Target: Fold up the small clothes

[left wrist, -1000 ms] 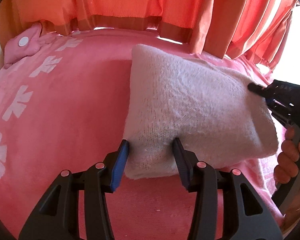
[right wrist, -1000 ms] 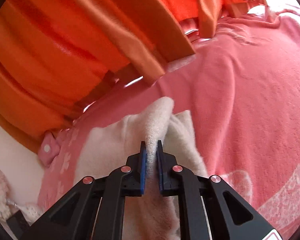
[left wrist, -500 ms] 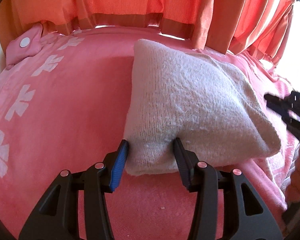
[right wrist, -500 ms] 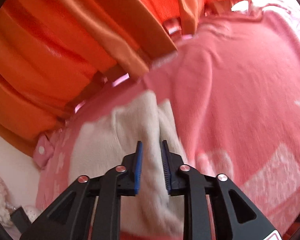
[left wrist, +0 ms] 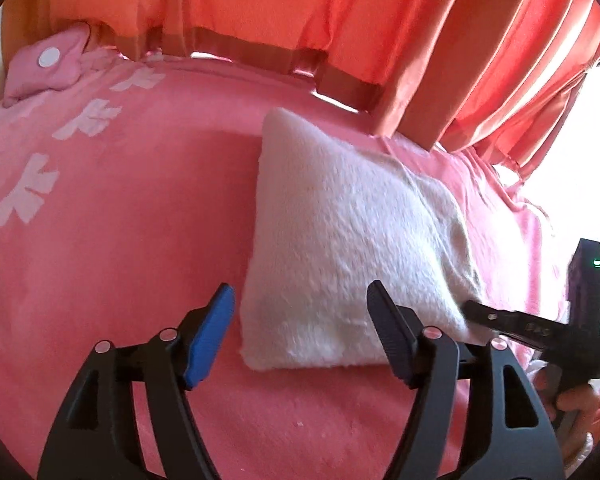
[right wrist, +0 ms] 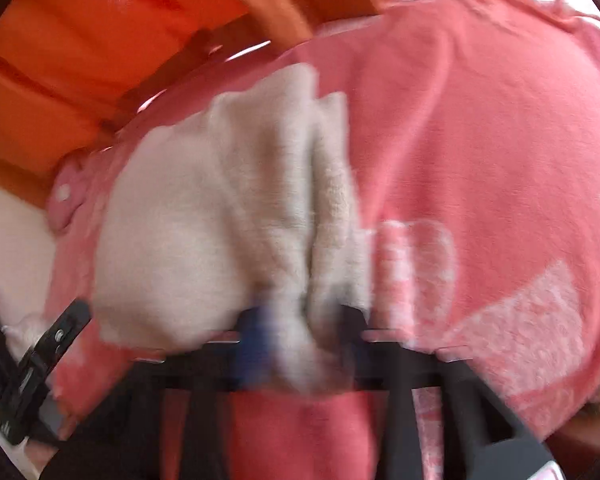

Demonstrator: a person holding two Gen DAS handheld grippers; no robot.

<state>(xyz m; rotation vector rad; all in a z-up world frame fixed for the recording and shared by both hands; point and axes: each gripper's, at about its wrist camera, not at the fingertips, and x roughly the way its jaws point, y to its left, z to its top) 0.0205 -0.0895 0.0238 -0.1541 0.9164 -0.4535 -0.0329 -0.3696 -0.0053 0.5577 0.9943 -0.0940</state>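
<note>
At nine o'clock in the left wrist view a row of white prints (left wrist: 28, 192) runs along the pink blanket (left wrist: 132, 216), and one small pink pillow (left wrist: 46, 66) with a white dot sits at ten o'clock against the orange curtain (left wrist: 340, 16). There is one garment: a single white fleece (left wrist: 348, 248), folded into a flat pad, lying on the blanket just right of centre. Two grippers are in view. The left gripper (left wrist: 300, 328) hovers at six o'clock, its jaws opening wide to either side of the fleece's near edge without pressing it. At four o'clock the right gripper (left wrist: 474, 308) meets the fleece's near right corner, a hand (left wrist: 572, 400) on its grip. In the blurred right wrist view, the fleece (right wrist: 204, 232) bunches between the closing fingers (right wrist: 256, 340) of that gripper (right wrist: 300, 328), but I cannot tell whether they pinch it. The left gripper's arm (right wrist: 40, 368) crosses at eight o'clock.
</note>
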